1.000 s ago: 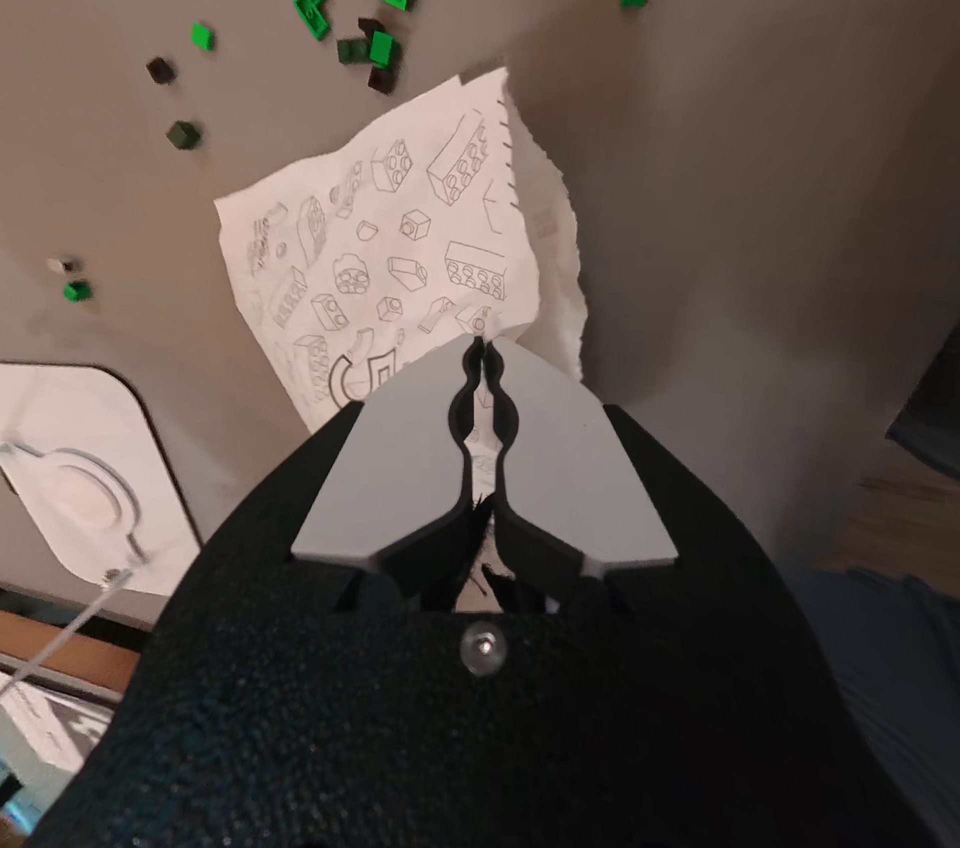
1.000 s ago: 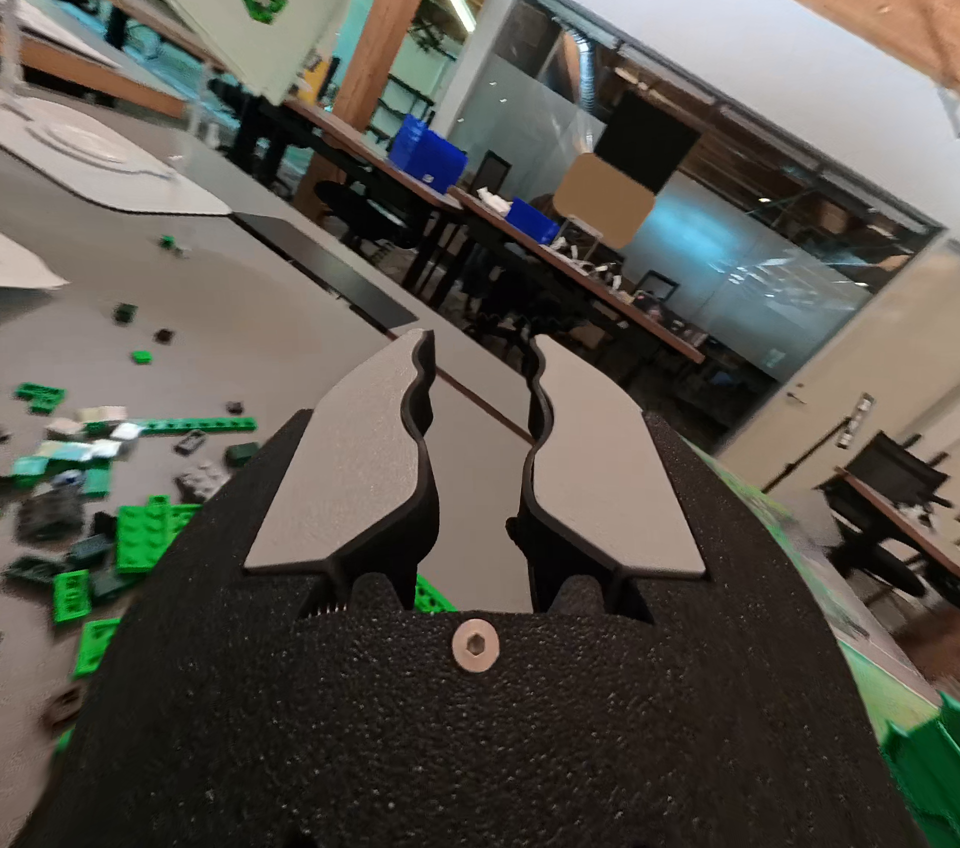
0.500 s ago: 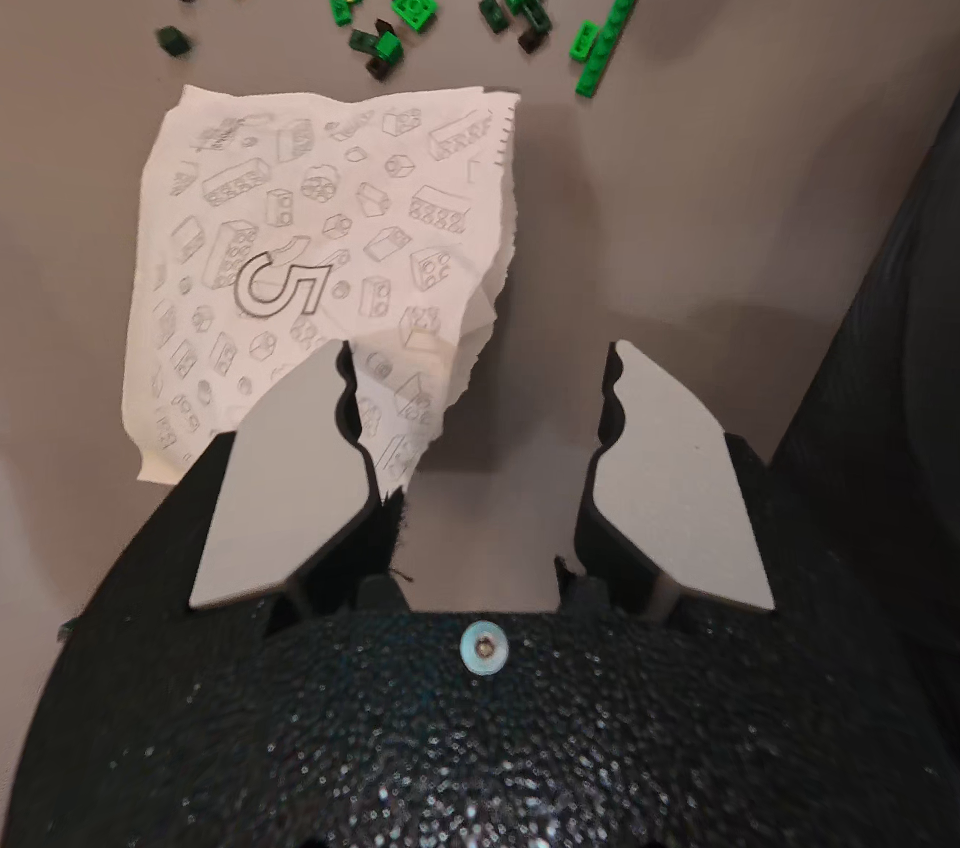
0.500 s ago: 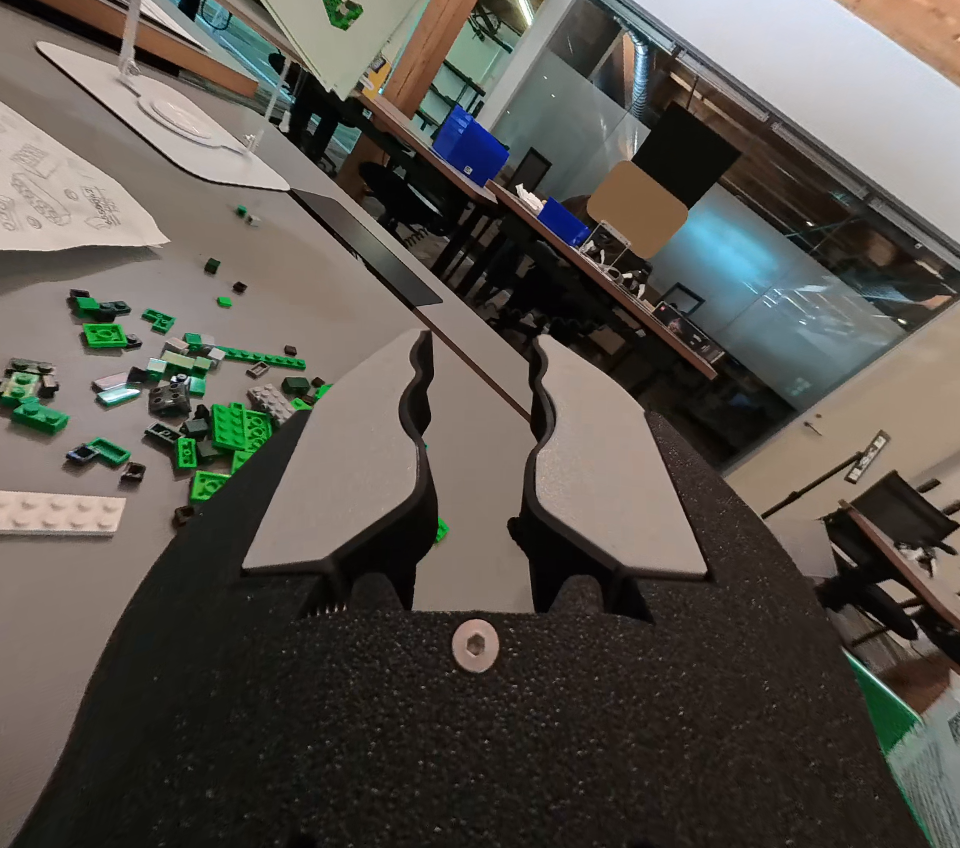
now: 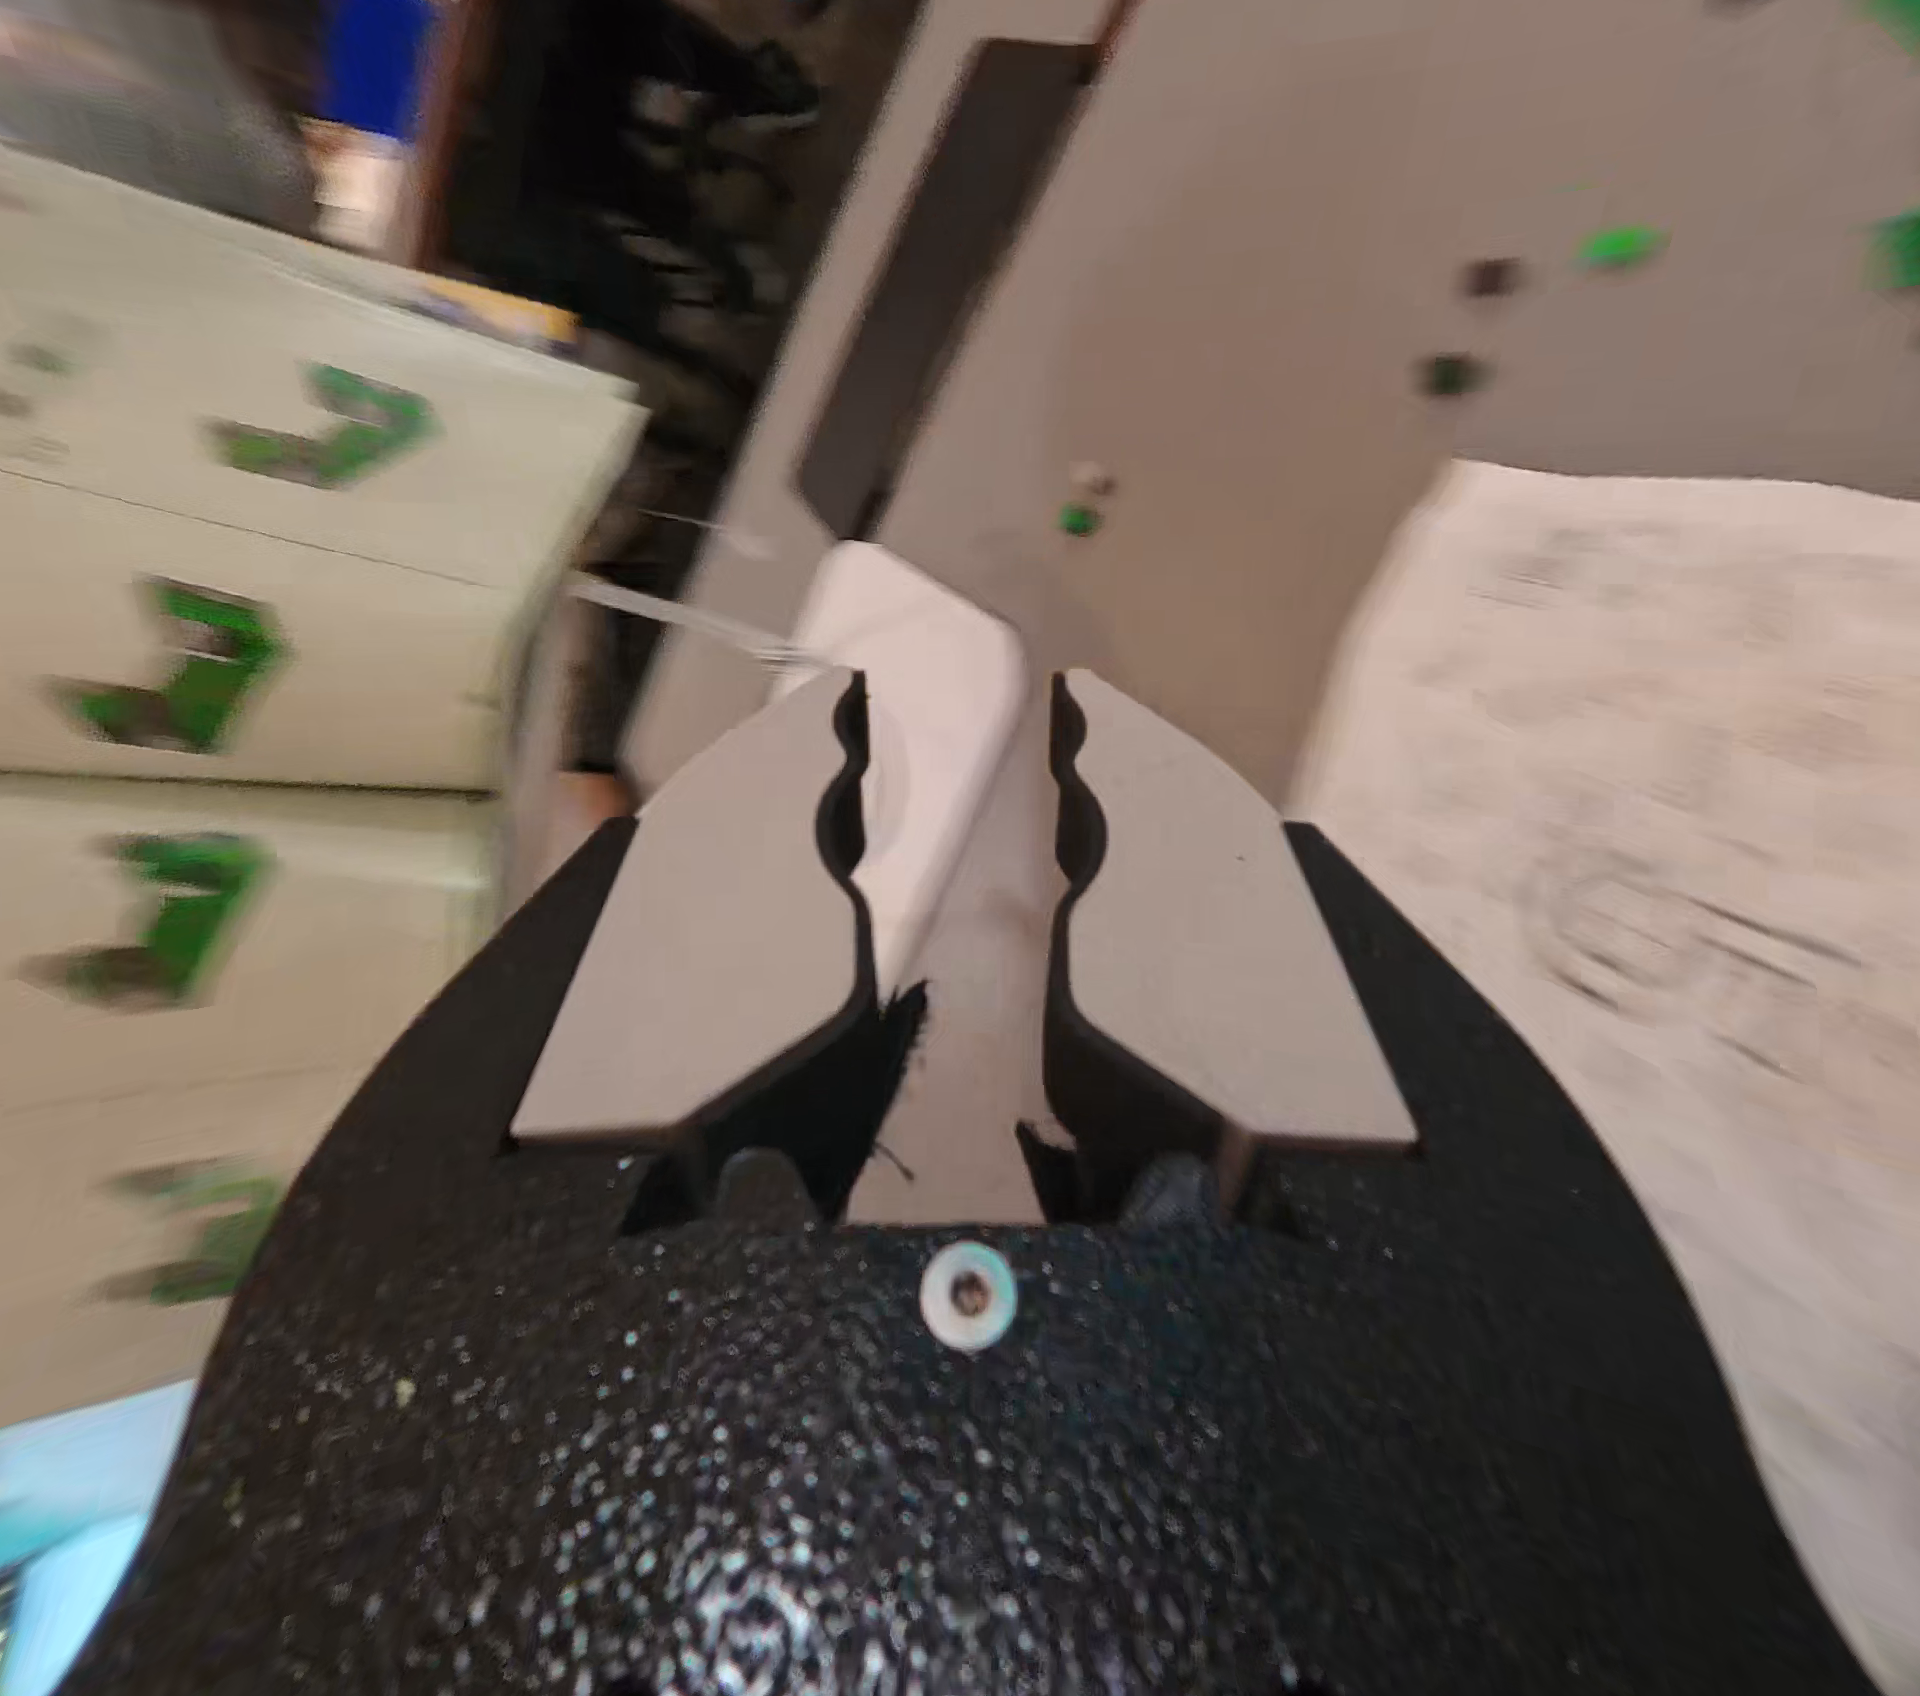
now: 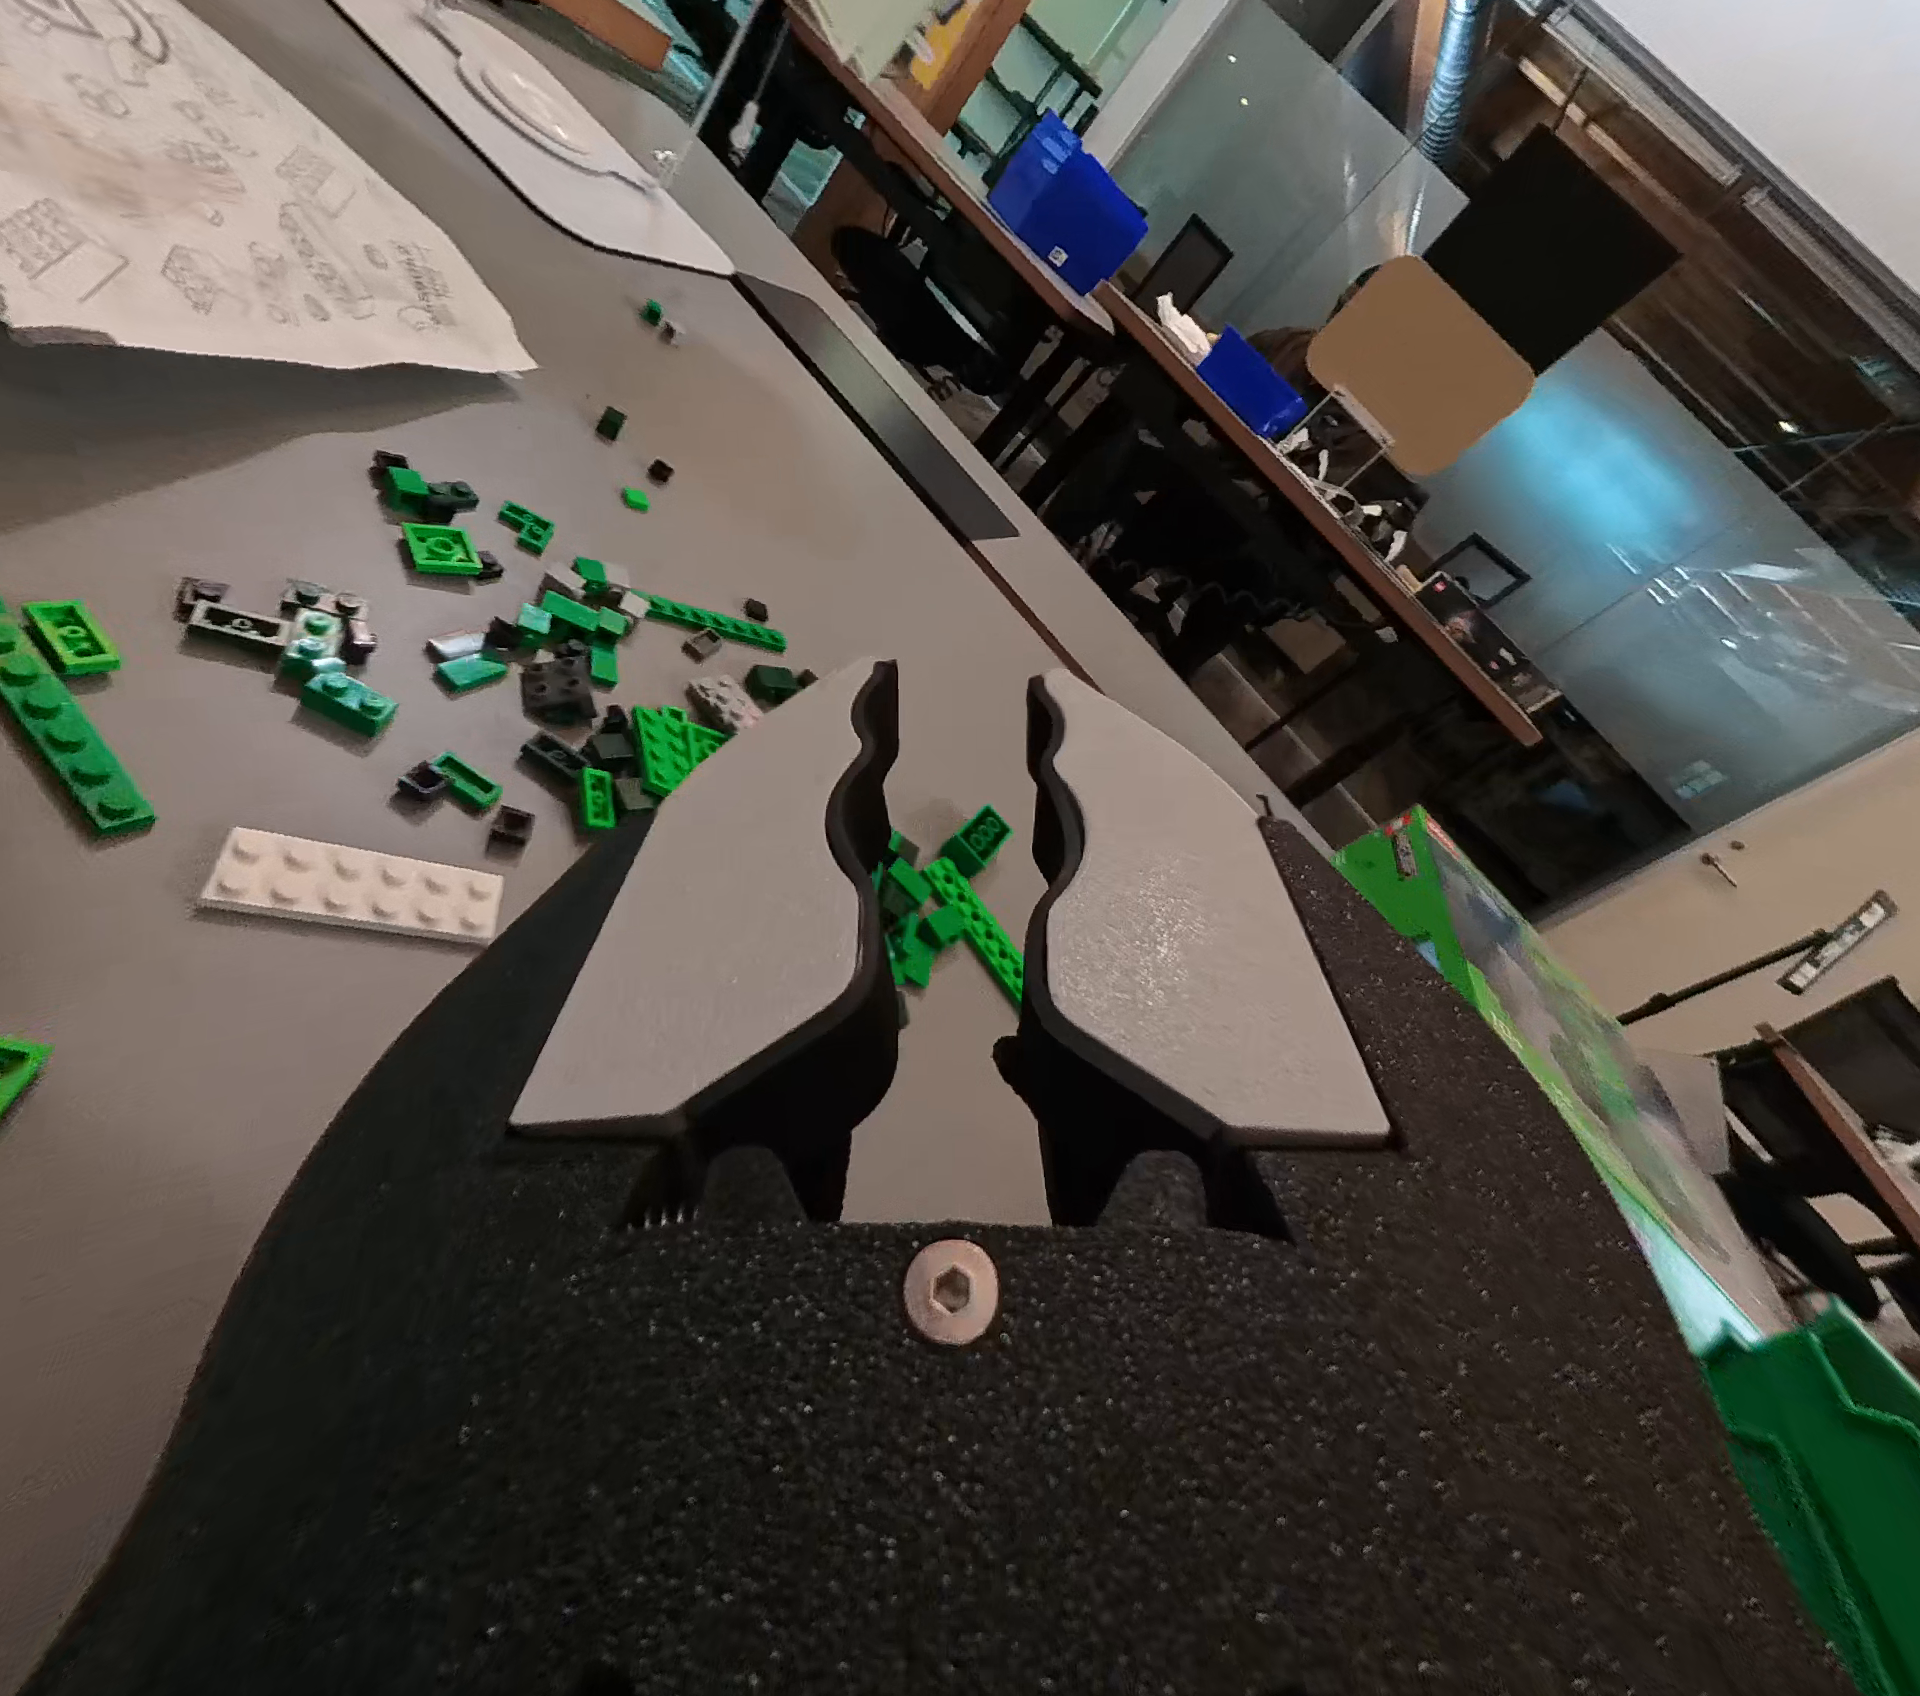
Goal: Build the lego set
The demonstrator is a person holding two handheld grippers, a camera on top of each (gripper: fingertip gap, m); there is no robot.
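Landmark for all entries: the torn paper bag (image 6: 208, 192), laid flat on the grey tabletop (image 6: 260, 1127).

1. Loose lego pieces (image 6: 582, 659). Scattered on the tabletop just beyond the bag's torn edge, apparently tipped out so that each can be seen and picked singly. Mostly green and black; nothing assembled is visible, so the build is judged barely started.

2. White plate (image 6: 348, 888). Set apart from the heap, farther from the bag, studs up; likely a base piece.

3. Long green plate (image 6: 62, 732). Lying beside the heap, well clear of the bag.

4. Instruction booklet (image 5: 208, 607). Held open on a clear stand whose white base (image 6: 520, 119) sits just behind the bag, raised so the pages can be read while working.

5. Green box (image 6: 1538, 1054). Kept at the far side of the heap from the bag, out of the working area.

6. Right claw (image 6: 961, 690). Released, a modest gap between its jaws, nothing held; poised above the heap, aimed away from the bag.

7. Left claw (image 5: 956, 690). Released and empty; seen just beside the bag, pointed towards the stand base. View blurred.
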